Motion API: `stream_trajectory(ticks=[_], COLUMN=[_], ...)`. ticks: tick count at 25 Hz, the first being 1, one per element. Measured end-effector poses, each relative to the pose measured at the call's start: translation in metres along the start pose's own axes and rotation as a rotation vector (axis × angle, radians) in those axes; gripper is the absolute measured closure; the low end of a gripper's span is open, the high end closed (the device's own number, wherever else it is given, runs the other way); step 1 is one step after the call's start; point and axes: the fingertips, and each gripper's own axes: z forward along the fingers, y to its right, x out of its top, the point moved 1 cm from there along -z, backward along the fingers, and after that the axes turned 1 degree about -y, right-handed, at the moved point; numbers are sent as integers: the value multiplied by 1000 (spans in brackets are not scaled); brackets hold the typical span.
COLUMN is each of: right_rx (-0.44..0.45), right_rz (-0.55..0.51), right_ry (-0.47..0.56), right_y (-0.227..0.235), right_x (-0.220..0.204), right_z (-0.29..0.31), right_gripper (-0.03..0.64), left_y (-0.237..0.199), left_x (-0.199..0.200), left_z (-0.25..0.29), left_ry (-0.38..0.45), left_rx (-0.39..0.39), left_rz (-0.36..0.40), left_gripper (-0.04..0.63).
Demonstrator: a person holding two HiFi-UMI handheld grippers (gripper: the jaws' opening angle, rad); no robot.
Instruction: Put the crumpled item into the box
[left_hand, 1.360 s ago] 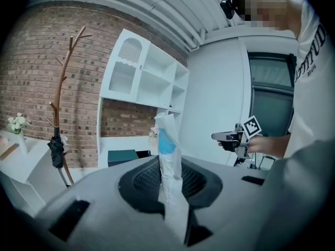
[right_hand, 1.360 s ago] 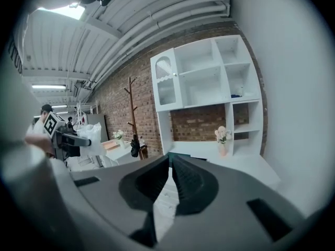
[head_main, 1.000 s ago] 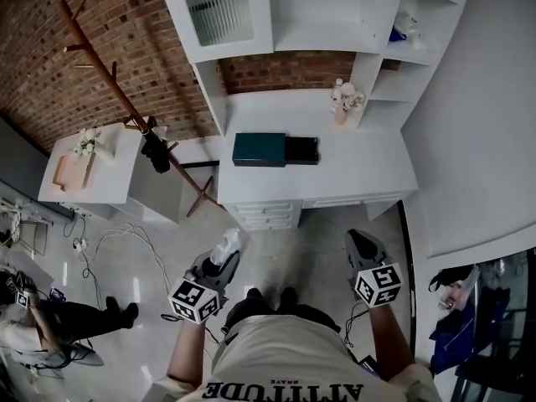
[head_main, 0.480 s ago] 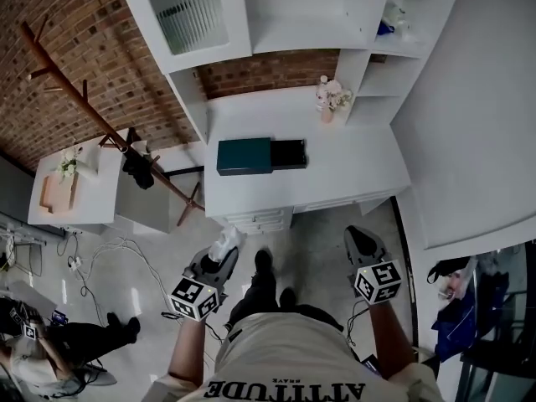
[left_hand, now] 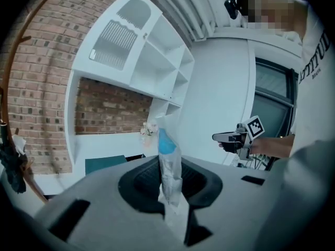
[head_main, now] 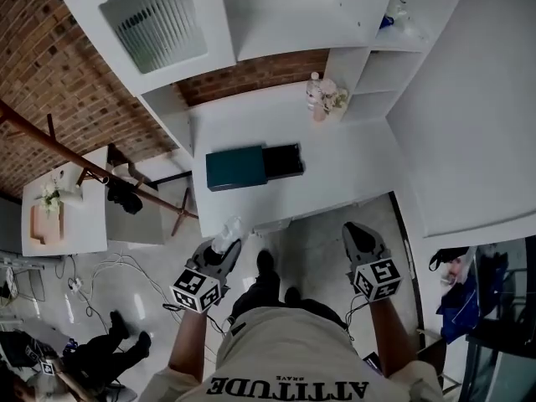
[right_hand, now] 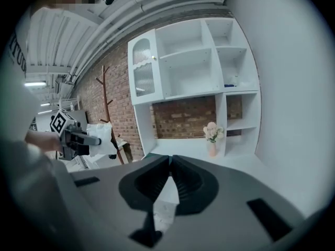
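A dark teal box (head_main: 237, 167) lies on the white desk (head_main: 335, 162), its black drawer (head_main: 283, 159) pulled out to the right. My left gripper (head_main: 224, 245) hangs low over the floor just before the desk's front edge, shut on a crumpled clear plastic item (head_main: 227, 232). The left gripper view shows this item (left_hand: 166, 145), with a blue patch, pinched upright between the jaws, and the box (left_hand: 104, 163) beyond. My right gripper (head_main: 356, 230) is level with it to the right, shut with nothing in it; its jaws (right_hand: 168, 172) meet at the tips.
A vase of flowers (head_main: 322, 99) stands at the desk's back, under white shelves (head_main: 276, 15). A wooden coat rack (head_main: 84, 162) and a small side table (head_main: 59, 212) are to the left. Cables and a person's legs (head_main: 105, 350) lie on the floor at lower left.
The view has moved toward the desk, which now sits closer to both grippers. Both grippers keep their poses; the left still holds the crumpled item.
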Motion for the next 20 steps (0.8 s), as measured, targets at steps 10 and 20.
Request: stream_trajectory(ticks=[10, 20], right_rx=[-72, -157], right_rz=[20, 63], right_ry=[-45, -61], right_y=[-7, -3], right_x=[21, 20], right_z=[65, 83], right_gripper=[580, 580], left_y=[-80, -116], left_x=[20, 28], left_z=[56, 110], left_ry=[-61, -144], left_rx=[-130, -250], left_rz=[-28, -29], left_gripper=[522, 522])
